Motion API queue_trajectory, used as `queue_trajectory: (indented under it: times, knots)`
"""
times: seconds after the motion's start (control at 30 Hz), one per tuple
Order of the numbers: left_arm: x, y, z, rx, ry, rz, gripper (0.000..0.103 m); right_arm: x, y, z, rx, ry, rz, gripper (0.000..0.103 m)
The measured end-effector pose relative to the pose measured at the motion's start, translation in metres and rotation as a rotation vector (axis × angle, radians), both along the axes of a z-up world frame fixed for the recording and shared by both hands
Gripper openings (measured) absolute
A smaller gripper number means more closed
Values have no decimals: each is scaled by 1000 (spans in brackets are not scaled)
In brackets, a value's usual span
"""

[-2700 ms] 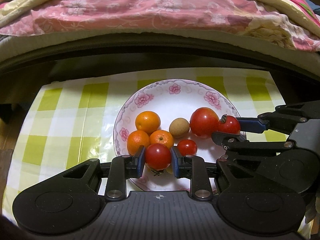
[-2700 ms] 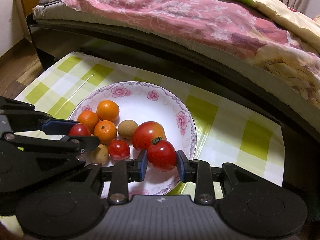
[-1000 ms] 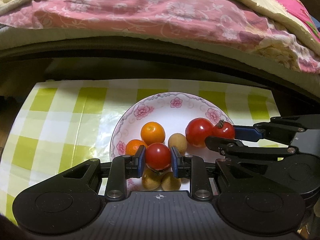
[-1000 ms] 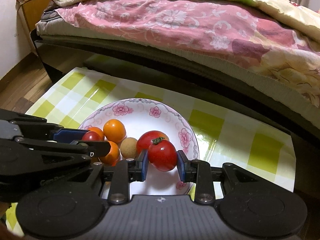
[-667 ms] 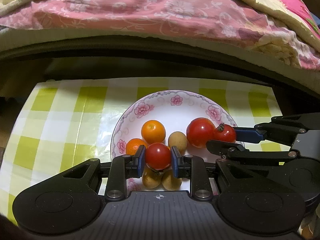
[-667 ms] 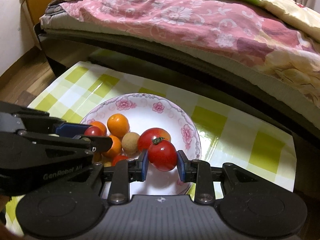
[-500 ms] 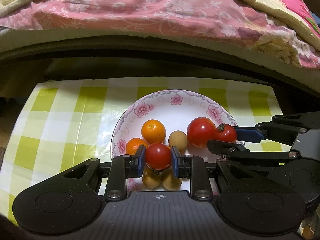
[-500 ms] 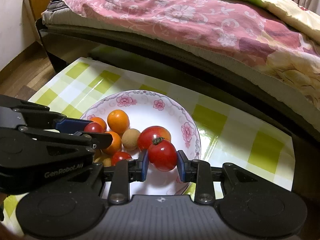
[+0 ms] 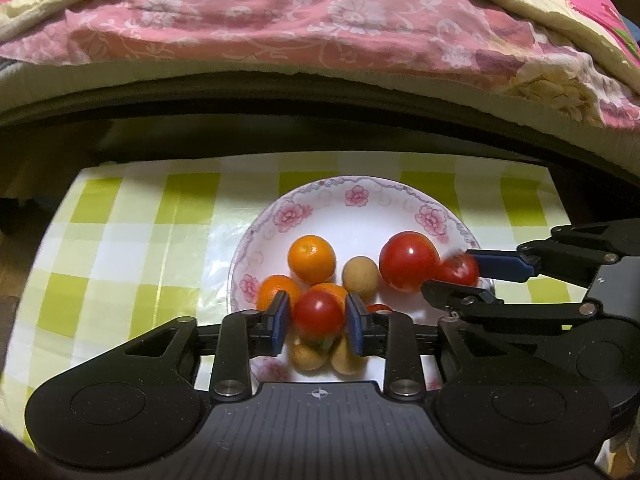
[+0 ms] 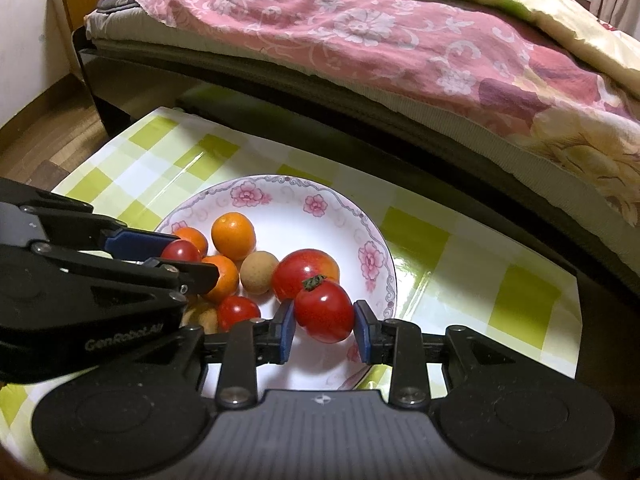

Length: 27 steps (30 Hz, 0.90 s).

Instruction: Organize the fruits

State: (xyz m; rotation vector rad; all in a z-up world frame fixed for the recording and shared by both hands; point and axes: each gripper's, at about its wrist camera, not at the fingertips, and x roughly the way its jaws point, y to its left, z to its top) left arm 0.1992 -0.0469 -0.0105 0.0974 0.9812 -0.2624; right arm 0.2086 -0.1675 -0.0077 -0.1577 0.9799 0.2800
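Our left claw [image 9: 318, 316] opening, small tomato [image 9: 318, 314] between pads, directly above plate [image 9: 340, 200] fruit pile. Our right claw [image 10: 324, 326] clamped on stemmed tomato [image 10: 324, 311], over plate's right rim side.

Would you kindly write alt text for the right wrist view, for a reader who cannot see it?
The right gripper grips a stemmed red tomato over a floral plate of oranges, tomatoes and small tan fruits on a green checked tablecloth. The left gripper, jaws opening around a small tomato, enters from the left; a bed lies behind.
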Motion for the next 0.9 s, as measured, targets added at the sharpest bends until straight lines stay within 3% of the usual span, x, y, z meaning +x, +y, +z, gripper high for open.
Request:
queue_trajectory:
  times: [0.57,0.73,0.8,0.9]
  knots:
    - [-18,4,18,44,-101,38,73,-17,-7,12,1,-47,-43,37]
    - [-28,5,25,22,-137,53,79,-26,-12,18,5,-61,-61,38]
    - [-33,6,27,6,-154,59,88,-29,-13,21,6,-66,-65,38]
    - [-39,7,30,-41,-156,55,91,-35,-15,24,17,-71,-64,43]
